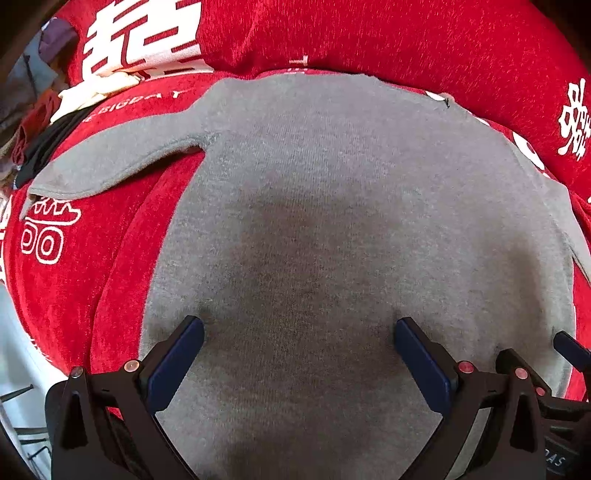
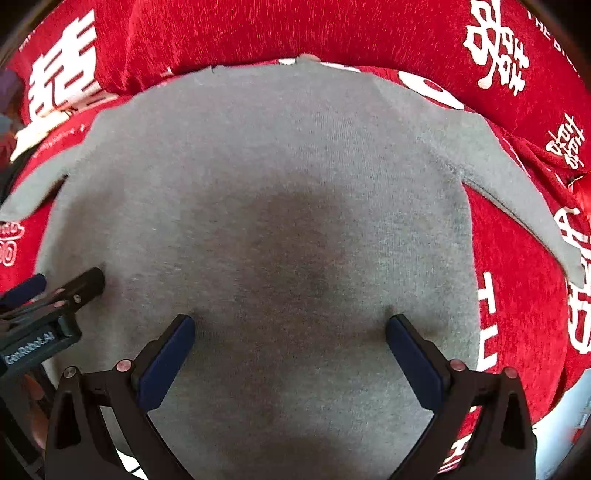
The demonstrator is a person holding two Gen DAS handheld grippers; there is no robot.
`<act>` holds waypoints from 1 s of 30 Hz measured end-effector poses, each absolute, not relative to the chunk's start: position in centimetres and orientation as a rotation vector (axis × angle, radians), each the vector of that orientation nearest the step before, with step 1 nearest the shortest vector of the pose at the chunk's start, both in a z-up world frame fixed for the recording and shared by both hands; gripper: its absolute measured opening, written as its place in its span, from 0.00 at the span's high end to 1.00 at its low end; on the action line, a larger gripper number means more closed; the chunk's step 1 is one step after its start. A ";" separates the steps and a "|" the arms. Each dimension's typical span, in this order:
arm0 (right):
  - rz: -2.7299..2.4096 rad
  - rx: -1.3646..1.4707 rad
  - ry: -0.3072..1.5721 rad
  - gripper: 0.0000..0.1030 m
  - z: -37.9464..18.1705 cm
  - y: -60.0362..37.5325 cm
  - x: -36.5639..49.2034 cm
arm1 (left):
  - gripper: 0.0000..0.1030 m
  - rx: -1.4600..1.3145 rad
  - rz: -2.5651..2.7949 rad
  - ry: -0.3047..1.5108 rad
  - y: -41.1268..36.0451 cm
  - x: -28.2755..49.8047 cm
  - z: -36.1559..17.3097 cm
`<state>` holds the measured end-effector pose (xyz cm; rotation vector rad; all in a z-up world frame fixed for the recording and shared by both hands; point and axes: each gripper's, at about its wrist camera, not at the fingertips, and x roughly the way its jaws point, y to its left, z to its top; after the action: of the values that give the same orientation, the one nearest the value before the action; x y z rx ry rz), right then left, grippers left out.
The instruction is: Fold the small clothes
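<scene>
a: where does the grey top (image 1: 332, 206) lie?

b: spread flat on a red cloth (image 1: 406, 40) with white characters, which covers whatever carries it; i cannot tell if that is a table or a bed. one sleeve (image 1: 110, 162) runs out toward the left edge of the cloth, the other sleeve (image 2: 524, 206) toward the right edge.

a: and the grippers?

b: the left gripper (image 1: 299, 332) has its jaws wide apart, tips down on the body of the top, nothing clamped. the right gripper (image 2: 290, 330) is the same, jaws apart and resting on the knit. they stand just beside each other near the hem end; each shows at the side of the other's view.

a: room to move?

b: bare red cloth lies on both sides of the top. at the far edge a raised red fold (image 2: 240, 33) of the same cloth runs just beyond the collar end.

a: anything nearby?

b: a heap of clothes (image 1: 44, 122), dark, white and rust, sits at the far left corner, apart from the sleeve.

a: textures?

b: the top is a soft, fine-ribbed fuzzy knit; the cloth is a flecked plush; the finger pads (image 1: 177, 362) are dark blue on black frames.
</scene>
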<state>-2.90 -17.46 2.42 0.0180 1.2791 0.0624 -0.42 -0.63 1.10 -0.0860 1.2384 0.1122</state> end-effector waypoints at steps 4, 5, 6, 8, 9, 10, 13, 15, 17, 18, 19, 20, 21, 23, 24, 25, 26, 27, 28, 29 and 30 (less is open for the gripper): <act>0.062 0.005 1.230 0.00 3.7 -17.1 -3.1 | 0.00 -0.088 0.110 1.223 -0.9 -0.4 2.1; 0.063 0.000 1.210 0.00 4.2 -17.1 -3.1 | 0.00 -0.091 0.108 1.221 -1.0 -0.2 2.4; 0.063 -0.001 1.200 0.00 4.5 -17.0 -3.2 | 0.00 -0.094 0.107 1.218 -1.0 -0.1 2.6; 0.067 -0.001 1.175 0.00 5.1 -17.1 -3.3 | 0.00 -0.101 0.102 1.210 -1.3 0.0 3.2; 0.065 -0.004 1.164 0.00 5.3 -17.1 -3.3 | 0.00 -0.101 0.097 1.212 -1.5 0.1 3.3; 0.060 -0.010 1.146 0.00 5.7 -17.1 -3.4 | 0.00 -0.098 0.091 1.213 -1.7 0.2 3.5; 0.056 -0.015 1.123 0.00 6.2 -17.6 -3.1 | 0.00 -0.071 0.080 1.207 -2.8 0.7 4.0; 0.059 -0.018 1.113 0.00 6.4 -18.0 -3.0 | 0.00 -0.056 0.068 1.203 -3.5 1.0 4.3; 0.054 -0.023 1.106 0.00 6.6 -18.5 -2.9 | 0.00 -0.053 0.053 1.201 -4.2 1.3 4.6; 0.049 -0.026 1.101 0.00 6.7 -18.8 -2.8 | 0.00 -0.048 0.047 1.200 -4.6 1.5 4.8; 0.045 -0.027 1.098 0.00 6.8 -19.0 -2.8 | 0.00 -0.042 0.044 1.200 -5.0 1.6 5.0; 0.037 -0.025 1.092 0.00 6.9 -19.4 -2.7 | 0.00 -0.032 0.039 1.197 -5.5 1.8 5.1; 0.033 -0.020 1.088 0.00 6.9 -19.7 -2.8 | 0.00 -0.024 0.035 1.197 -5.9 2.0 5.3; 0.014 -0.007 1.078 0.00 7.1 -20.8 -2.5 | 0.00 -0.010 0.025 1.197 -6.8 2.5 5.5; 0.000 0.003 1.072 0.00 7.2 -21.6 -2.4 | 0.00 -0.003 0.020 1.197 -7.4 2.8 5.6; -0.006 0.008 1.068 0.00 7.1 -22.1 -2.4 | 0.00 0.002 0.016 1.196 -7.8 3.0 5.6; -0.019 0.021 1.063 0.00 7.1 -23.0 -2.3 | 0.00 0.009 0.011 1.196 -8.4 3.3 5.7; -0.028 0.030 1.062 0.00 7.1 -23.7 -2.2 | 0.00 0.013 0.005 1.198 -9.0 3.6 5.7; -0.041 0.045 1.064 0.00 7.0 -24.9 -2.1 | 0.00 0.019 -0.001 1.201 -9.7 3.9 5.7; -0.051 0.056 1.067 0.00 6.8 -25.7 -2.0 | 0.00 0.026 -0.010 1.204 -10.5 4.2 5.7; -0.062 0.067 1.070 0.00 6.7 -26.4 -1.8 | 0.00 0.032 -0.016 1.206 -11.1 4.4 5.6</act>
<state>-1.84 -26.44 6.72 0.0674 1.0705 -0.0624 4.44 -11.10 5.62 0.0321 1.2058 -0.0161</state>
